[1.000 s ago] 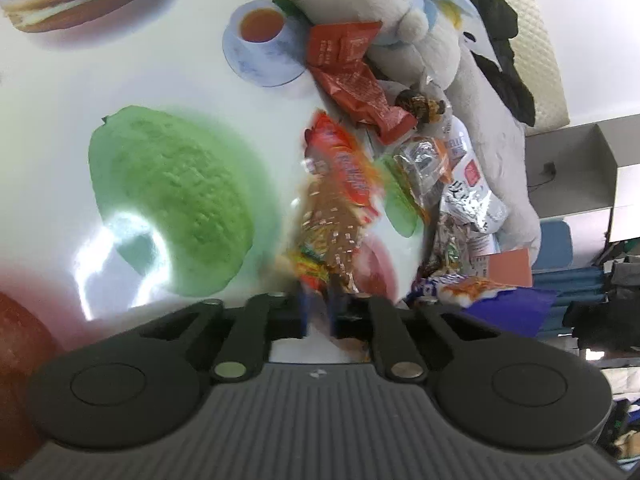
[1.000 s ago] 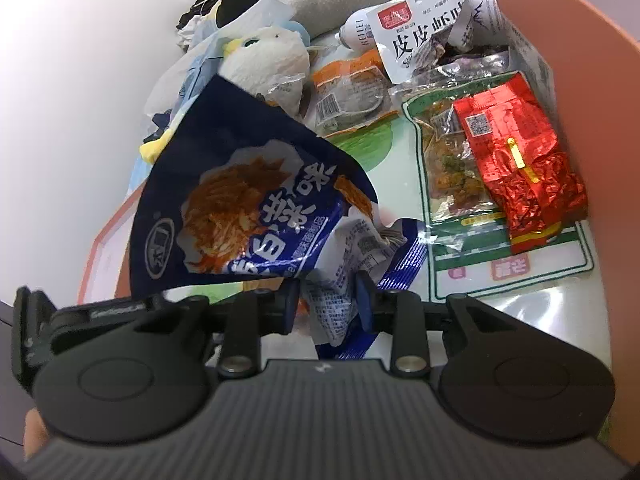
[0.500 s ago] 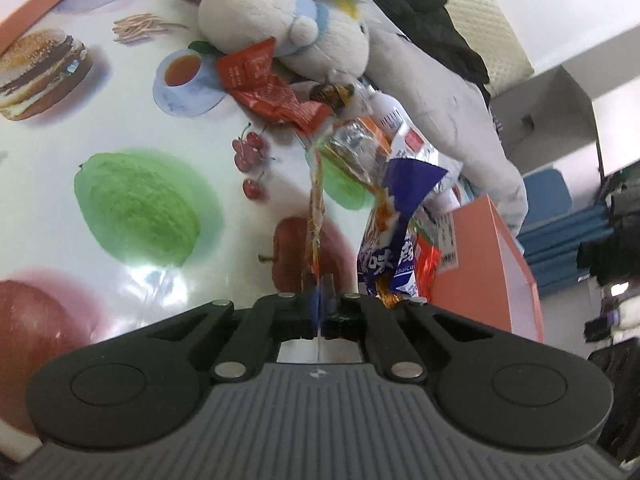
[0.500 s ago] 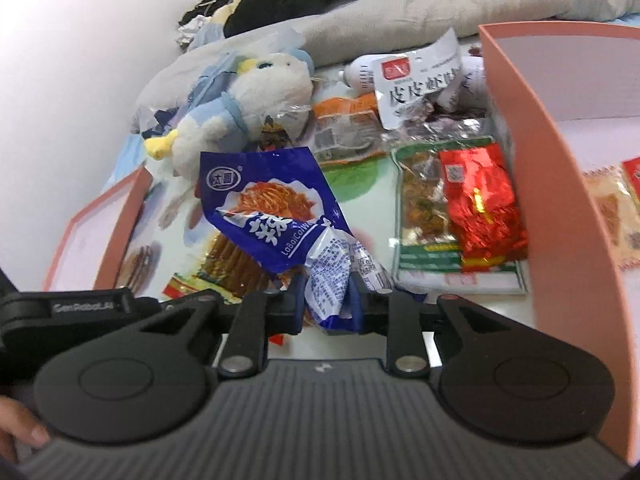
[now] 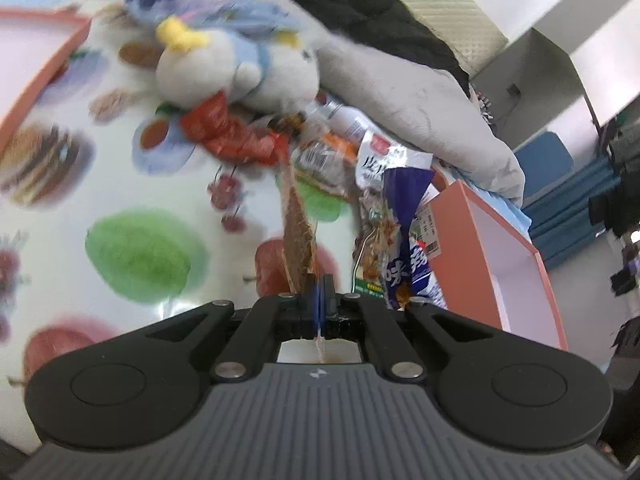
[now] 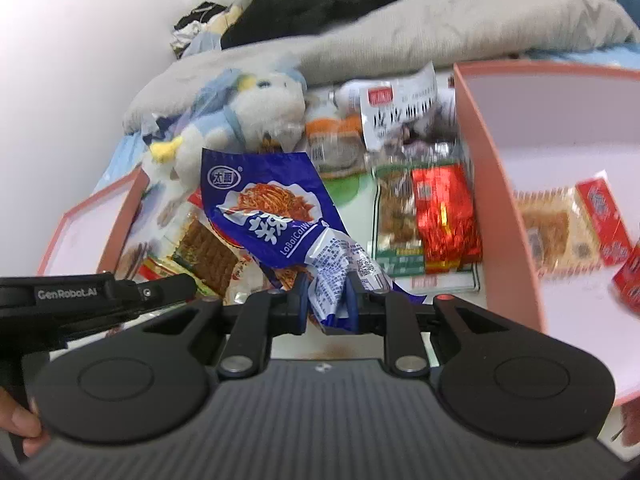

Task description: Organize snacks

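Observation:
My left gripper (image 5: 319,294) is shut on a clear packet of brown spicy strips (image 5: 298,236), seen edge-on and held above the fruit-print tablecloth (image 5: 140,248). The same packet (image 6: 206,250) and the left gripper (image 6: 160,288) show at the left of the right wrist view. My right gripper (image 6: 327,298) is shut on the crumpled end of a blue snack bag (image 6: 276,216), held up left of the pink box (image 6: 500,184). That bag (image 5: 404,240) also hangs right of the left gripper. Loose snacks lie behind: a red foil pack (image 6: 444,216) and a white printed bag (image 6: 400,108).
The pink box (image 5: 508,260) holds several snack packs (image 6: 568,224). A second pink box (image 6: 92,224) stands at the left. A plush toy (image 5: 232,68) and a grey pillow (image 5: 420,92) lie along the back. Red wrappers (image 5: 232,132) lie by the toy.
Both grippers have lifted and pulled back with their packets. The view now takes in more of the pink box on the right and the left box.

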Available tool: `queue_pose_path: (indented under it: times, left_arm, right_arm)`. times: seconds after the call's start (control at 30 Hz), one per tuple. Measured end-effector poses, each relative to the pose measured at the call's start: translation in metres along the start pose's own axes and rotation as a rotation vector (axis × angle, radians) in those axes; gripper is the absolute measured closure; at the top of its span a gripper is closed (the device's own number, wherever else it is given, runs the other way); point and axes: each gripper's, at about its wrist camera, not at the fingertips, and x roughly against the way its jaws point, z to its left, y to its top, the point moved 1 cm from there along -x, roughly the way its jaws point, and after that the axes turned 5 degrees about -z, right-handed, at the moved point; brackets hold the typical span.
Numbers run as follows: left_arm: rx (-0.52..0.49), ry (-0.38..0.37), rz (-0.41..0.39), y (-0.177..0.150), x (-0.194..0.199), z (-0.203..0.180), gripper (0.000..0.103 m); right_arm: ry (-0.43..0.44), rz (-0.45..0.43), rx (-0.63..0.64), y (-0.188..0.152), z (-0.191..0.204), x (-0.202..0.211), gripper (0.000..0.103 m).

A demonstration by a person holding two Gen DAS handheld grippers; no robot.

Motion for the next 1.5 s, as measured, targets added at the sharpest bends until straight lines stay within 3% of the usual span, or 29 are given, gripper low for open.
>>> queue_pose_path:
  times: [0.53,0.97,1.23,1.5]
  left_arm:
    - [-0.161,-0.037,-0.116,0.055,0.032,-0.076,0.102]
    - [-0.280,-0.163,-0.190,0.085,0.046,-0.173,0.102]
    - [-0.385,-0.230,-0.143,0.072,0.023,-0.244,0.102]
    - [-0.443,-0.237,0.004,0.038,-0.040,-0.291,0.102]
  right_arm:
    - [-0.042,-0.167,0.065,0.069,-0.003,0.047,0.081]
    - [-0.136,-0.335,0.080,0.112,-0.038,0.100,0.081]
    - [-0.247,-0.376,0.055,0.117,-0.090,0.126,0.081]
    - [-0.354,-0.288,0.038,0.107,-0.153,0.122,0.081]
